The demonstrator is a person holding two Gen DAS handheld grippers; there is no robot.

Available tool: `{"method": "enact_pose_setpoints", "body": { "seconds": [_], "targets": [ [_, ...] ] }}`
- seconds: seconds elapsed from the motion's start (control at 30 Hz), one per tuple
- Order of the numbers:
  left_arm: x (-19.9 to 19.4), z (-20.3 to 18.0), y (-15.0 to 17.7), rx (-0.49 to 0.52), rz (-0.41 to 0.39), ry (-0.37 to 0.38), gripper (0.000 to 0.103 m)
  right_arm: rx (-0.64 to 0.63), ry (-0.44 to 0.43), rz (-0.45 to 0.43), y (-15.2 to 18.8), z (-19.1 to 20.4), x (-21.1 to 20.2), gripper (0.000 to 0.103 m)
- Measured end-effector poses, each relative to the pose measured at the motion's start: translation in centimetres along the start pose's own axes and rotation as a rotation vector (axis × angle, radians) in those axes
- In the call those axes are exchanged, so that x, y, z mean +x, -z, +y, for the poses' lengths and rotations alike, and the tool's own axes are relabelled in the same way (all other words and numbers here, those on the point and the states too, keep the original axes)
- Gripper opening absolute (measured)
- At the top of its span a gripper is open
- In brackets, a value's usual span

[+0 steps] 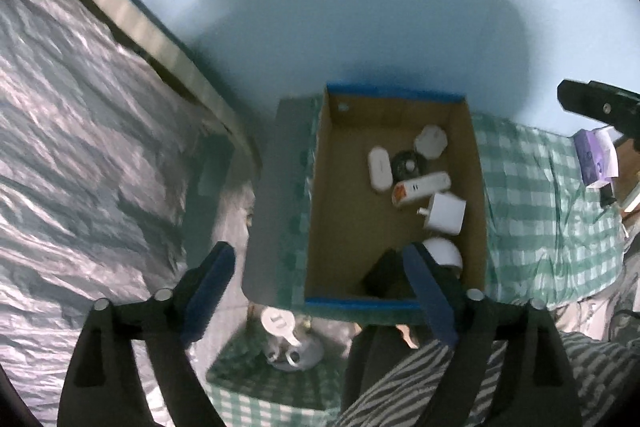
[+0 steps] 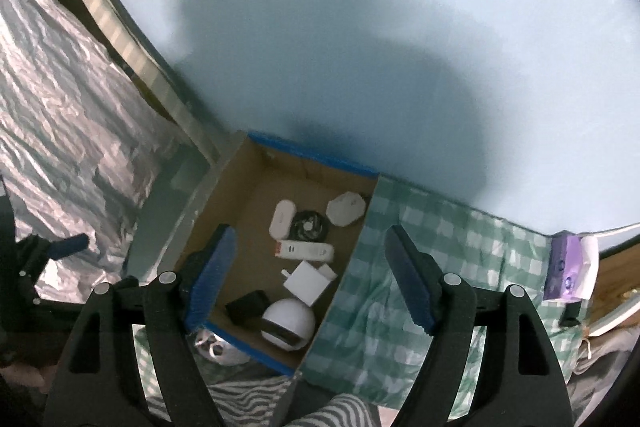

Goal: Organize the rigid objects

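An open cardboard box (image 1: 348,227) with blue-taped rims stands on a green checked cloth; it also shows in the right wrist view (image 2: 240,227). Inside lie several small devices: a white oval case (image 1: 379,167), a black round disc (image 1: 405,164), a white bar with an orange end (image 1: 420,187), a white plug adapter (image 1: 446,213), a white dome camera (image 2: 287,323) and a black block (image 2: 248,305). My left gripper (image 1: 320,291) is open and empty above the box's near edge. My right gripper (image 2: 308,279) is open and empty above the box's right side.
A white cup-like object (image 1: 286,341) lies on the cloth just in front of the box. A purple and white carton (image 2: 570,267) stands at the far right. Crinkled silver foil (image 1: 80,147) covers the left. A pale blue wall rises behind the box.
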State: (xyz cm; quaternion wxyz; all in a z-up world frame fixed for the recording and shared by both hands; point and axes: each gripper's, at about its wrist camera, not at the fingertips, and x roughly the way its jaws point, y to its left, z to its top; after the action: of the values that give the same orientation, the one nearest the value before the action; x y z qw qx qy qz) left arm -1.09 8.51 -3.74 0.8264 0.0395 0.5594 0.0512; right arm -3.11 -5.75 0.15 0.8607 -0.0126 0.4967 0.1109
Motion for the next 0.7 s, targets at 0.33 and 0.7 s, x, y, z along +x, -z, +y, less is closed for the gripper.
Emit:
{"method": "enact_pose_setpoints", "body": {
  "seconds": [0.33,0.7],
  "targets": [
    [-1.9,-0.3,-0.1,-0.005,-0.033,-0.003,0.094,-0.017,0.045,-0.061,1.0,0.1,-3.1,0.077],
    [-2.9,-0.5,0.2,-0.014,-0.048,0.004,0.094,0.005,0.036,-0.049,1.5,-0.4,-3.3,0.077]
  ]
}}
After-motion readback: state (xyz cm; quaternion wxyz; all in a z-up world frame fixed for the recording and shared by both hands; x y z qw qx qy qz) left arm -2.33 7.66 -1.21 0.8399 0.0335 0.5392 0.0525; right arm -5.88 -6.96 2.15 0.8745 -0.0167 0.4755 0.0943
